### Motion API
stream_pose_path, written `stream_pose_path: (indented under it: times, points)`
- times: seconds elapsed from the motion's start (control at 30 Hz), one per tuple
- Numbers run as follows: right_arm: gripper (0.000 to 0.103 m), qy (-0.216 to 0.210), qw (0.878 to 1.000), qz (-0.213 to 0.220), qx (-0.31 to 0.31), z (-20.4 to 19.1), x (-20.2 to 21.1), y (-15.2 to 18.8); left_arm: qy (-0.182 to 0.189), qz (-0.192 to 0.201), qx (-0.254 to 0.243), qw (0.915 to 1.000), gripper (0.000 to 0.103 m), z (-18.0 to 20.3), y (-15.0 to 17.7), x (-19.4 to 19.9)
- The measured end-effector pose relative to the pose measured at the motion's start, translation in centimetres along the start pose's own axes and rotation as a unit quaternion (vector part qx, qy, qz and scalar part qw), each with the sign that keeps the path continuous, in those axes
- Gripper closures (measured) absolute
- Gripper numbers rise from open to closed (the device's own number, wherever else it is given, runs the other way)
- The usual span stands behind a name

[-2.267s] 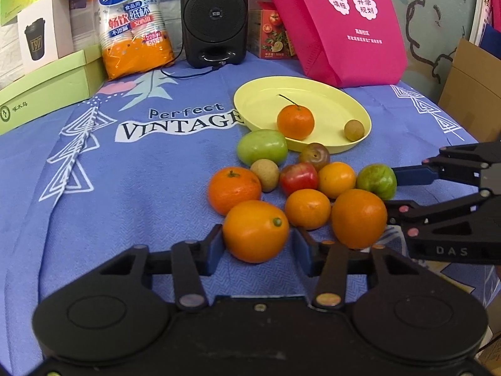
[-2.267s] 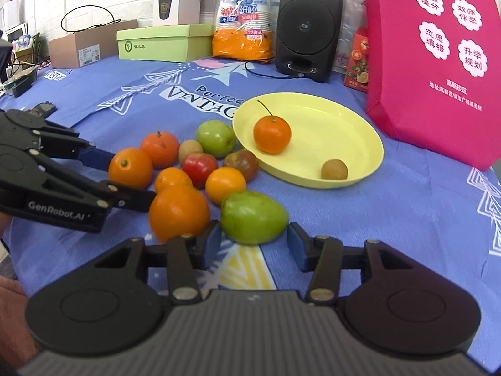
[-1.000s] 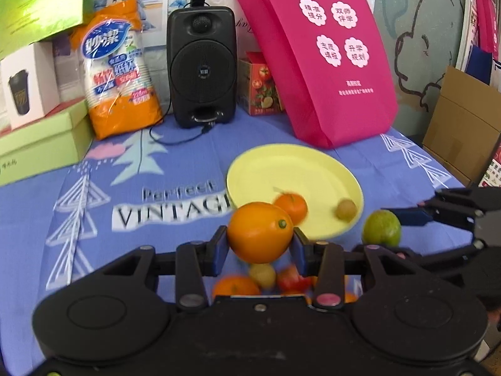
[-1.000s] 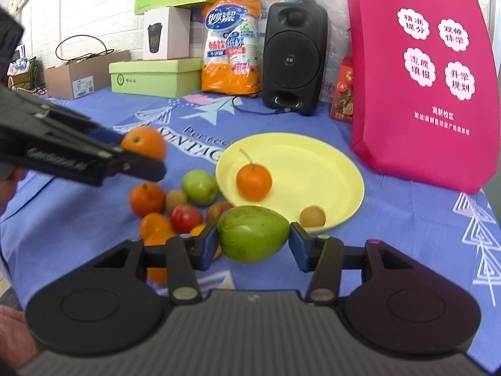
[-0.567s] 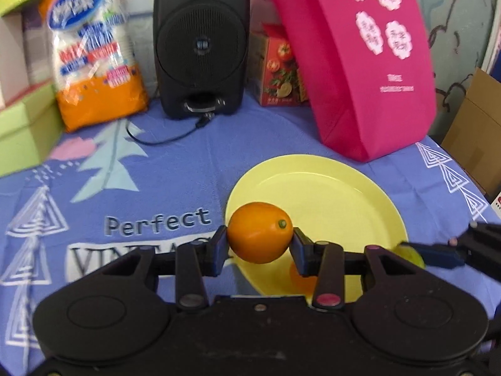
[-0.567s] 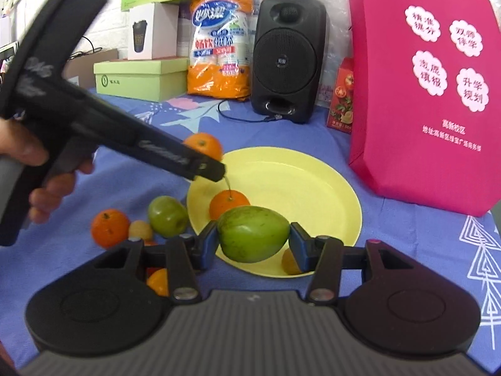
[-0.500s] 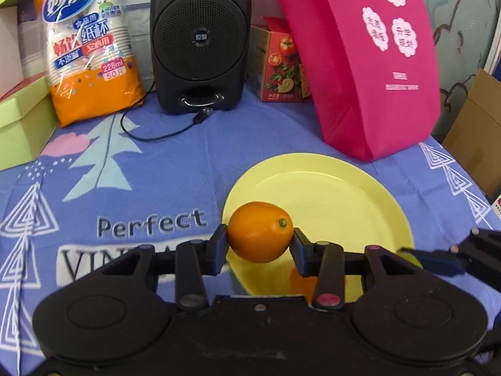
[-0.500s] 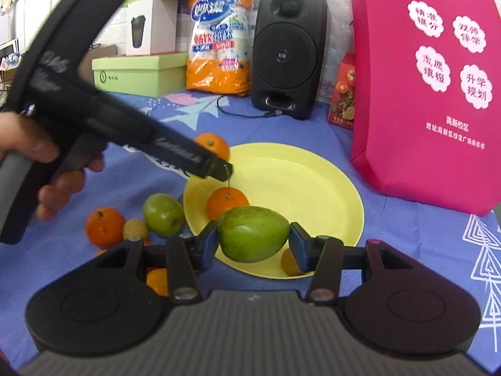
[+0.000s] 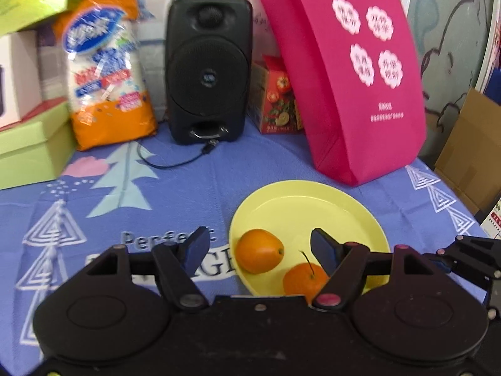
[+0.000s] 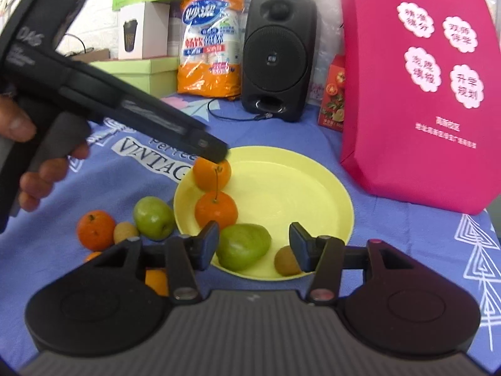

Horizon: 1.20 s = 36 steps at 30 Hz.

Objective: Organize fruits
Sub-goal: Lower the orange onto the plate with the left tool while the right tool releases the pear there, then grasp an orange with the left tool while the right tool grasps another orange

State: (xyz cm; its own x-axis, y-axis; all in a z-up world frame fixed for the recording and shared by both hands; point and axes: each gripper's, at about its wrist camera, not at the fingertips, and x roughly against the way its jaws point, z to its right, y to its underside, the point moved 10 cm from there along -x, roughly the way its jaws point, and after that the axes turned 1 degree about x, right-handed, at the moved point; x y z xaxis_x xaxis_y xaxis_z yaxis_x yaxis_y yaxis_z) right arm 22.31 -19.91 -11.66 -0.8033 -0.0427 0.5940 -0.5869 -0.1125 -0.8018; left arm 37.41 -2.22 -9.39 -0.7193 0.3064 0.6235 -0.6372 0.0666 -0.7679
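Black jaws of the right gripper (image 10: 254,244) are opening, off the green fruit (image 10: 243,246) between them on the yellow plate's (image 10: 300,188) near edge. Farther left, the left gripper's (image 9: 260,246) jaws spread wider, its orange (image 9: 259,251) resting free on the plate.
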Motion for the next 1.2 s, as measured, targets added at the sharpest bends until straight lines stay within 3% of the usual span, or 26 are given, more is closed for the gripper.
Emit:
stream_pose_path:
  times: [0.07, 0.37, 0.5, 0.67, 1.0, 1.2]
  points:
    - [0.05, 0.001, 1.0, 0.004, -0.001, 0.0, 1.0, 0.3, -0.008, 0.009, 0.003, 0.9999, 0.026, -0.6, 0.5, 1.7]
    - [0.048, -0.005, 1.0, -0.007, -0.013, -0.7, 3.9, 2.9, -0.052, 0.007, 0.005, 0.9986, 0.026, -2.8, 5.4, 7.1]
    - [0.047, -0.009, 1.0, -0.023, -0.013, -1.5, 4.5, 4.5, -0.053, -0.001, 0.017, 0.9984, 0.026, -3.4, 8.3, 8.5]
    - [0.047, -0.024, 0.999, -0.038, 0.0, -3.2, 5.1, 6.1, -0.052, 0.004, -0.009, 0.9986, 0.026, -3.0, 10.5, 9.7]
    - [0.047, -0.083, 0.995, -0.039, 0.045, -7.6, 5.6, 6.4, -0.053, -0.022, -0.037, 0.9977, 0.027, -1.6, 12.6, 7.5]
    - [0.047, -0.092, 0.994, -0.048, 0.045, -8.8, 4.3, 6.6, -0.056, -0.034, -0.041, 0.997, 0.03, -1.7, 13.1, 6.1]
